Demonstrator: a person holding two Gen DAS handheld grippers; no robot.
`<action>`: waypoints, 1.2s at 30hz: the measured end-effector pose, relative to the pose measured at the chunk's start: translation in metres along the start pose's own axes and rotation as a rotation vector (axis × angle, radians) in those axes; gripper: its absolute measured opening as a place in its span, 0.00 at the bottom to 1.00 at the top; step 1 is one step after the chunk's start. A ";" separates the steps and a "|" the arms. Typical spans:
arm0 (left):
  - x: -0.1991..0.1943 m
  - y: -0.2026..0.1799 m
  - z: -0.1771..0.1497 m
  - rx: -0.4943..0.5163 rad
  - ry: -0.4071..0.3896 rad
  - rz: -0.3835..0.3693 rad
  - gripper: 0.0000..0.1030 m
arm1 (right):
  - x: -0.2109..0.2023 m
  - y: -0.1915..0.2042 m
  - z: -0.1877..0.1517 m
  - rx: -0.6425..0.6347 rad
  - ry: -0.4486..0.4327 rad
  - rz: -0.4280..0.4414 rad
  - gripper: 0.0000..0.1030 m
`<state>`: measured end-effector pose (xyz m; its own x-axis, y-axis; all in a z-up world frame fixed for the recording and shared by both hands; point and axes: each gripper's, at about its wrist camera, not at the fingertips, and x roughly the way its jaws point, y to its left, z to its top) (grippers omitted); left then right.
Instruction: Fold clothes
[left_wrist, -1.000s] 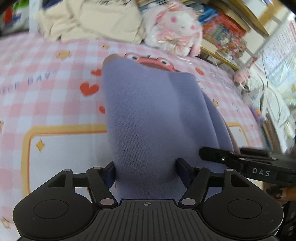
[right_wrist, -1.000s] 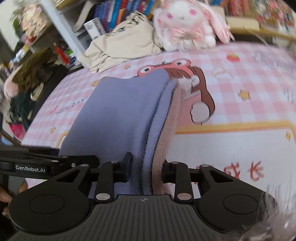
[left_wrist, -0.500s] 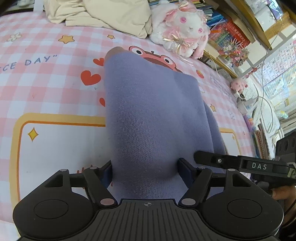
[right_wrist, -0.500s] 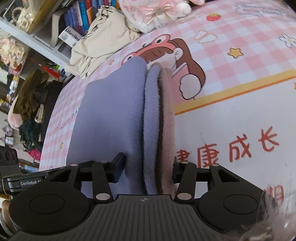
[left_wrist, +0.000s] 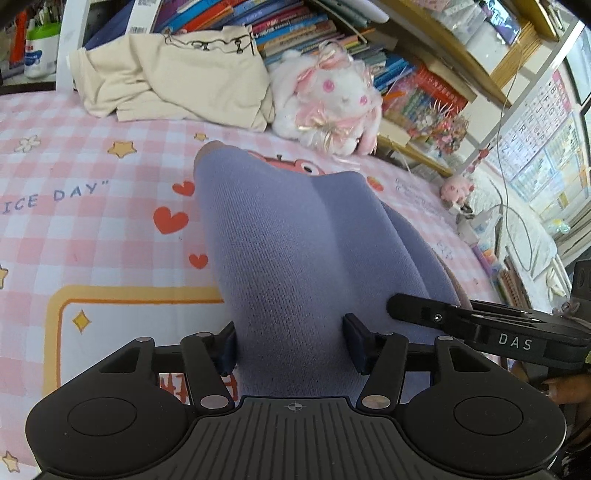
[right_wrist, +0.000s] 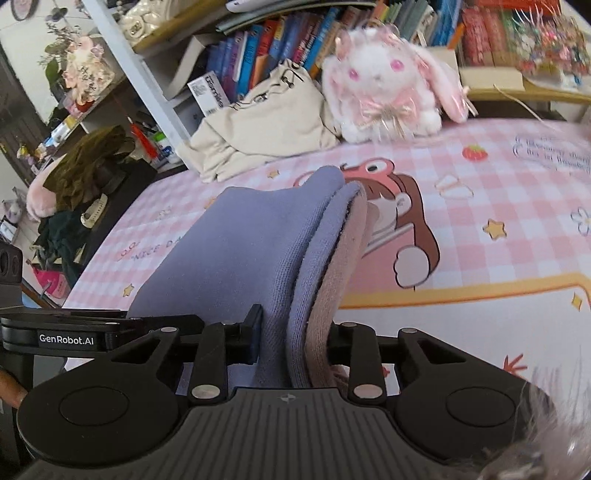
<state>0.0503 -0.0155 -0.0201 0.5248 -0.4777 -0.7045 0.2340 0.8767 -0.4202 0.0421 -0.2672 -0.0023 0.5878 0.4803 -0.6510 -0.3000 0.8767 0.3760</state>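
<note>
A folded lavender knit garment (left_wrist: 295, 251) with a pinkish fleece lining (right_wrist: 343, 258) stretches away from both grippers over the pink checked sheet (left_wrist: 92, 229). My left gripper (left_wrist: 290, 339) is shut on the garment's near left edge. My right gripper (right_wrist: 291, 339) is shut on the near right edge, where the layers stack (right_wrist: 291, 258). The right gripper's body shows at the right of the left wrist view (left_wrist: 487, 332); the left gripper's body shows at the left of the right wrist view (right_wrist: 74, 332).
A crumpled beige garment (left_wrist: 177, 81) and a white-pink plush rabbit (left_wrist: 328, 99) lie at the bed's far edge, before bookshelves (left_wrist: 332, 33). Dark clothes (right_wrist: 85, 173) pile off the bed's left side. A small pink plush (left_wrist: 456, 186) and cables sit at right.
Both grippers, still holding the garment, have tilted up, bringing the shelves and far edge of the bed into view. The garment's far fold stays on the sheet.
</note>
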 end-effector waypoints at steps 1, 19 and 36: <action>-0.001 0.000 0.001 0.003 -0.006 0.000 0.54 | 0.000 0.001 0.002 -0.007 -0.003 0.000 0.26; 0.008 0.036 0.058 0.002 -0.085 0.010 0.54 | 0.045 0.024 0.061 -0.089 -0.046 -0.008 0.26; 0.048 0.072 0.110 -0.013 -0.063 0.034 0.55 | 0.112 0.017 0.109 -0.038 -0.023 -0.043 0.27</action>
<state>0.1821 0.0306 -0.0213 0.5830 -0.4431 -0.6810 0.2049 0.8913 -0.4045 0.1845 -0.2010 0.0028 0.6176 0.4420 -0.6505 -0.3022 0.8970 0.3226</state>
